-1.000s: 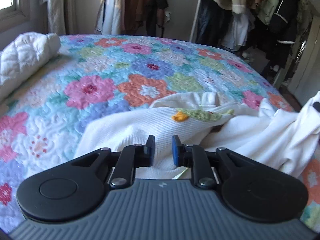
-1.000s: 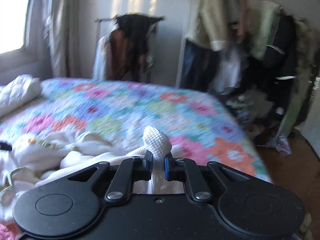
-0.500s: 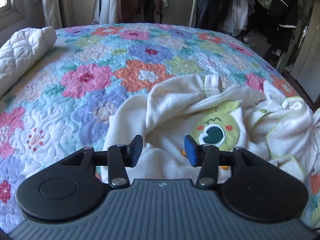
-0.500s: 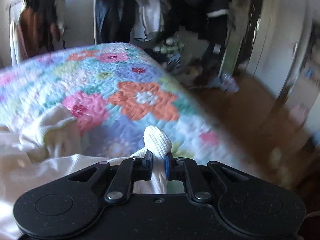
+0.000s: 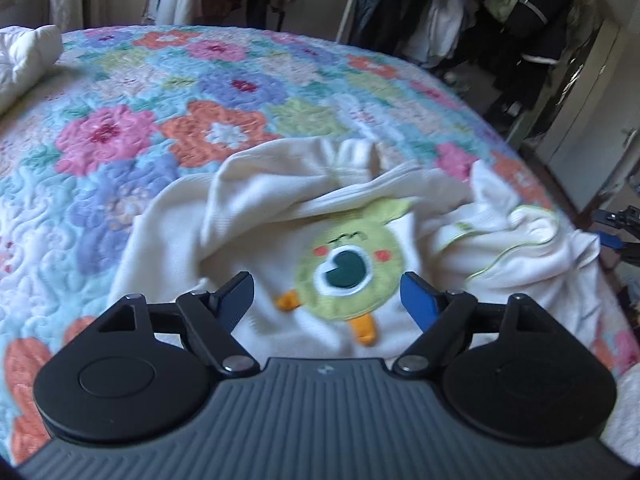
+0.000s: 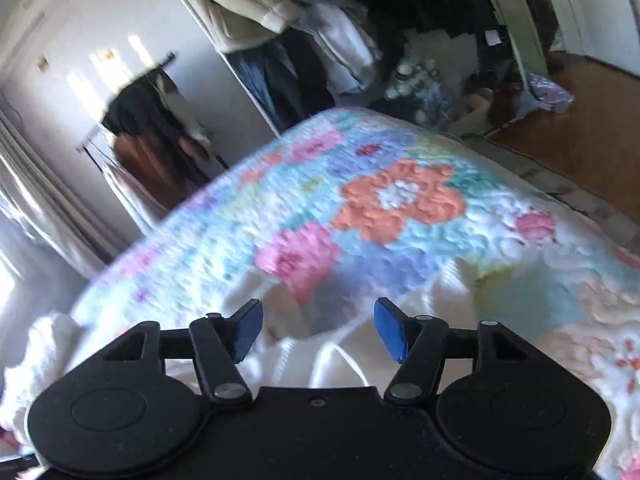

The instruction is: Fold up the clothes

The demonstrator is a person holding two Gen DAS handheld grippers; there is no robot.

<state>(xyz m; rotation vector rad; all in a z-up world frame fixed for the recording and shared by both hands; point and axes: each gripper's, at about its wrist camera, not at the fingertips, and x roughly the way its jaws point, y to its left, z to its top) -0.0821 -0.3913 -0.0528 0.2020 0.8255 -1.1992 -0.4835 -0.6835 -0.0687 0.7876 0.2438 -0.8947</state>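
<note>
Left wrist view. Item: cream garment, lying crumpled on the floral quilt, chest side up, with its green bird patch as the landmark. A loose fold hangs over the top of the patch; a second white piece with green piping bunches to the patch's right. The left gripper hovers just in front of the patch. Its jaws have just been opening and stand wide, one either side of the patch, pressing nothing. Judged: the cloth was set down so that it can be spread flat before folding. A rolled white duvet lies far left of the patch.

Right wrist view. The patch is out of sight here. White cloth, probably the same heap, lies under the right gripper. These jaws have also just been opening; cloth lies below the gap, unpinched, apparently just let go. Beyond it: quilt, clothes rack.
</note>
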